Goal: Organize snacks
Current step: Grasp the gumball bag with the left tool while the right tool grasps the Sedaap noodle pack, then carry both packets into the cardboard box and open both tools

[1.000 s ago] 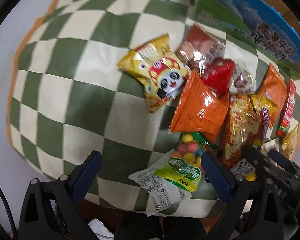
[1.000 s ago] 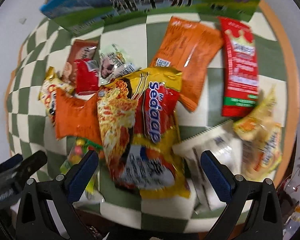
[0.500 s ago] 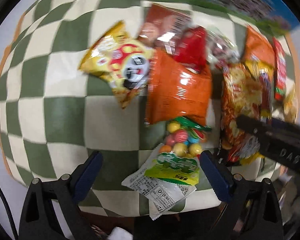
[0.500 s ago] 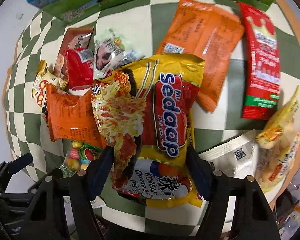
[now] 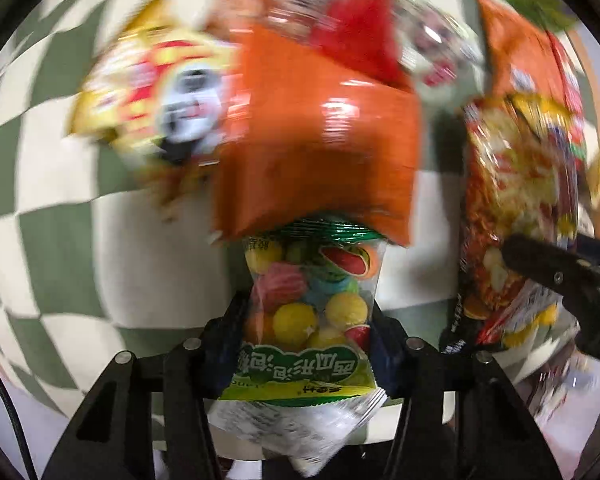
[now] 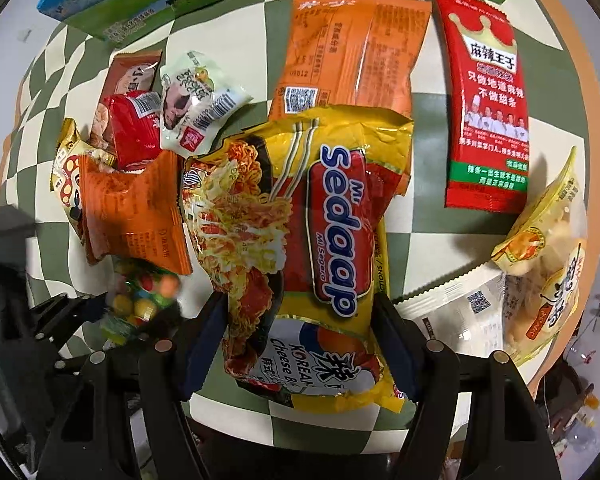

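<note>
— Where is your left gripper point(image 5: 308, 344) right now?

— I have it pointing down at the counter point(image 5: 60, 248), which wears a green-and-cream checked cloth. Its jaws have just been closing, and I see them clenched on the candy bag point(image 5: 306, 304), one pad on each long side. The bag's long axis runs straight away from my camera: the clear end with the coloured balls and the green crimp points toward the pile, the white printed end back toward me. Its far tip sits tucked under the orange packet point(image 5: 316, 140). This view is blurred, so the yellow panda packet point(image 5: 160, 92) to the left is only a smear.

— And the right?

— The right gripper point(image 6: 300, 344) also points down. Its jaws closed in within the last second and now grasp the noodle packet point(image 6: 300, 240) across its width, near the end closest to me. That packet lies lengthwise too, lettering running along the long axis, far edge overlapping a second orange packet point(image 6: 352, 52).

— Anything beside it?

— A tall red packet point(image 6: 486, 112) lies upright in my view to the right, apart from the noodles. I see the left gripper at the lower left, with the candy.
</note>
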A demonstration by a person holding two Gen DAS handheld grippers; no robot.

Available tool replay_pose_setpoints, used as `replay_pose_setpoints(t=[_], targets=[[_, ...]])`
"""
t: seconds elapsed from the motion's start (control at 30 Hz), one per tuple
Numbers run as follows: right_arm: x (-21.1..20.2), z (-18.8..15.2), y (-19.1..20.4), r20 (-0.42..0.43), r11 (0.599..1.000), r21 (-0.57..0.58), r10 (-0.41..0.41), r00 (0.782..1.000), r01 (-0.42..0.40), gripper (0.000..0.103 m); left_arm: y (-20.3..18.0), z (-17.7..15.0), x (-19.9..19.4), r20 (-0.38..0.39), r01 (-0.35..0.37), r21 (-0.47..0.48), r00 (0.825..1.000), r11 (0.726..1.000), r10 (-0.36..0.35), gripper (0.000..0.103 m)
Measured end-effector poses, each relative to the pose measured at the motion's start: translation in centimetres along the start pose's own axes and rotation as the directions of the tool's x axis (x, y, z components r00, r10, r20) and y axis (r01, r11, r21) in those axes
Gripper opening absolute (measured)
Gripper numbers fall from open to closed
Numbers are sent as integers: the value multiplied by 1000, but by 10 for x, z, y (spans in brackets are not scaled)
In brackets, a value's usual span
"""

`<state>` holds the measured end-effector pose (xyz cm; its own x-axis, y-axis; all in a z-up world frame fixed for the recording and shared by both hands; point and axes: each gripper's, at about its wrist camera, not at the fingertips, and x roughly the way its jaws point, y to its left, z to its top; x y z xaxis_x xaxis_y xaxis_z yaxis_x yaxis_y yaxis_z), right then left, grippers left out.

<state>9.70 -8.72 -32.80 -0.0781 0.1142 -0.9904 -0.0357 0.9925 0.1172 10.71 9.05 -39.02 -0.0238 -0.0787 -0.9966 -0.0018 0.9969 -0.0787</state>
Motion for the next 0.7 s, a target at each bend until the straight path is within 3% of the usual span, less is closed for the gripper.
replay_pose_setpoints(t=[0.13, 0.2, 0.37, 0.5, 0.7], targets=[[24, 16, -7, -32, 999, 31, 22, 999, -21, 87, 27, -24, 17, 21, 29, -106, 999, 994, -27, 52], [37, 18, 1, -45, 999, 31, -10, 999, 11, 93, 33, -32, 26, 23, 42, -127, 999, 991, -39, 53], [44, 11, 17, -6, 996, 51, -71, 997, 71, 89, 31, -50, 20, 74, 24, -106, 997, 994, -16, 50], [34, -7, 15, 27, 996, 81, -48, 998, 45, 88, 21, -93, 15, 110, 27, -107, 994, 994, -15, 50], [7, -32, 18, 64, 998, 52, 43, 997, -47, 88, 34, -107, -19, 156, 48, -143, 987, 989, -26, 50]])
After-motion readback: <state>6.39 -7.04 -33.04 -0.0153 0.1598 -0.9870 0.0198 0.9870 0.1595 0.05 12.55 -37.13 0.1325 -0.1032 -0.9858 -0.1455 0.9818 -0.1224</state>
